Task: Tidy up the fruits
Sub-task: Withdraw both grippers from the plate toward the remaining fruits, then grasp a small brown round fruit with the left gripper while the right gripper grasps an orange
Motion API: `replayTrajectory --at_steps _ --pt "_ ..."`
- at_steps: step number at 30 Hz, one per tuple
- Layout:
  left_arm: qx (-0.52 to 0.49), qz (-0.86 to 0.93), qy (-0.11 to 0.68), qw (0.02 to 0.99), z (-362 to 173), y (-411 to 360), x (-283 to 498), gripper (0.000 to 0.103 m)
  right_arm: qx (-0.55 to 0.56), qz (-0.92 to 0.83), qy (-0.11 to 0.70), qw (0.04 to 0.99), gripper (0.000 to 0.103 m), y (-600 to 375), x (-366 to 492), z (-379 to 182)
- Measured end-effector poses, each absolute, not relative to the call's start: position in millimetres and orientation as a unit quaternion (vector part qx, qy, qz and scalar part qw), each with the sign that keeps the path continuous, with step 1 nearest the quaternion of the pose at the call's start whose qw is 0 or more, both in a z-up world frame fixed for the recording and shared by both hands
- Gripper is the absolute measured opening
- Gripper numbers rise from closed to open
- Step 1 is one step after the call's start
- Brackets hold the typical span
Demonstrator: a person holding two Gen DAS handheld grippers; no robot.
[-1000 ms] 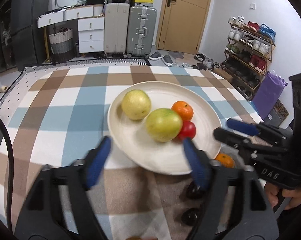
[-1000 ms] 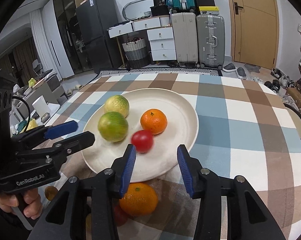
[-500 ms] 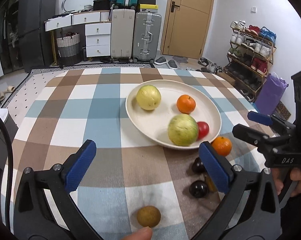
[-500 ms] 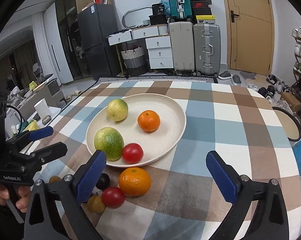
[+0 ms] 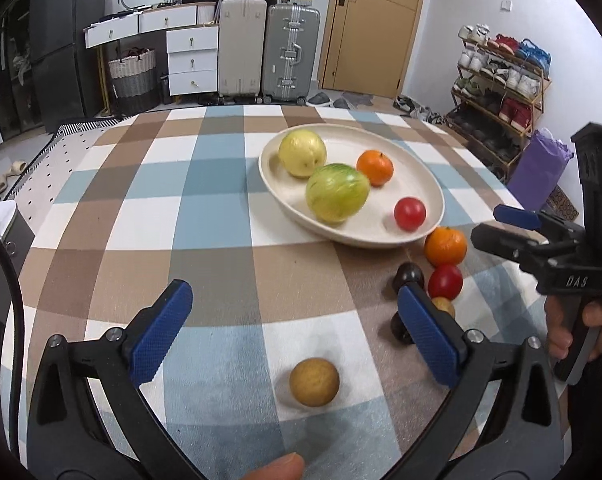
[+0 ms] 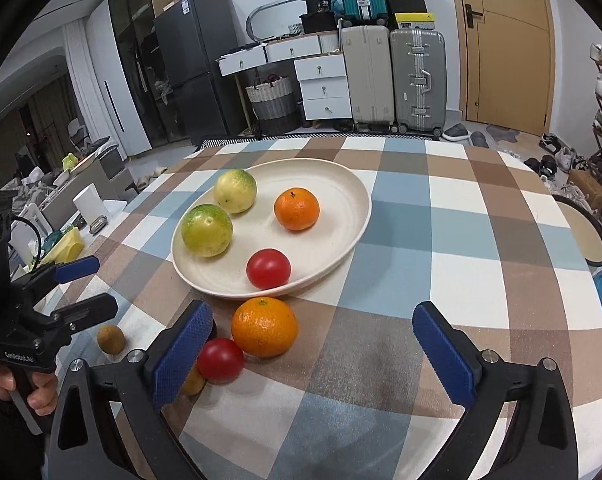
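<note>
A cream plate [image 5: 417, 184] [image 6: 341, 184] on the checked tablecloth holds a yellow fruit [image 5: 302, 153], a green-yellow fruit [image 5: 337, 192], an orange [image 5: 375, 167] and a red tomato [image 5: 410, 214]. Loose beside the plate lie an orange [image 6: 264, 327], a red tomato [image 6: 220, 360], dark plums [image 5: 409, 275] and a small brown fruit [image 5: 314, 381]. My left gripper [image 5: 297, 332] is open and empty, just behind the brown fruit. My right gripper [image 6: 315, 350] is open and empty, with the loose orange and tomato near its left finger.
The table edge runs at the left in the left wrist view and at the right in the right wrist view. Suitcases [image 5: 289, 52], white drawers [image 5: 189, 60] and a shoe rack [image 5: 501, 76] stand beyond the table. A low cluttered side table [image 6: 61, 216] stands left.
Both grippers have opened wide and drawn back from the plate toward the near edge. The loose fruits in front of the plate have come into view.
</note>
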State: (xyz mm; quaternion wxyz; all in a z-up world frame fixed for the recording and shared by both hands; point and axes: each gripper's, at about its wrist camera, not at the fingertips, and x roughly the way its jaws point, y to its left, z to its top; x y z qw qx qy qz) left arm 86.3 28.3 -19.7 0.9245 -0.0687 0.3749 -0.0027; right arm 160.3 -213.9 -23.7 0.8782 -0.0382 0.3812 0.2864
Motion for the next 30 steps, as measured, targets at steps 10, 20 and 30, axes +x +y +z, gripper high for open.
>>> replayTrajectory --at_steps 10,20,30 --pt "-0.059 -0.025 0.407 0.911 -29.5 24.1 90.5 0.102 -0.010 0.297 0.419 0.858 0.102 -213.0 167.8 -37.3" --pt "-0.053 -0.041 0.438 0.897 -35.0 27.9 89.9 0.102 -0.007 0.318 0.431 0.844 0.085 -206.3 169.2 -44.1" --pt "-0.040 -0.106 0.459 0.881 -40.7 18.4 83.4 0.078 0.000 0.331 0.431 0.839 0.076 -205.5 168.2 -43.5"
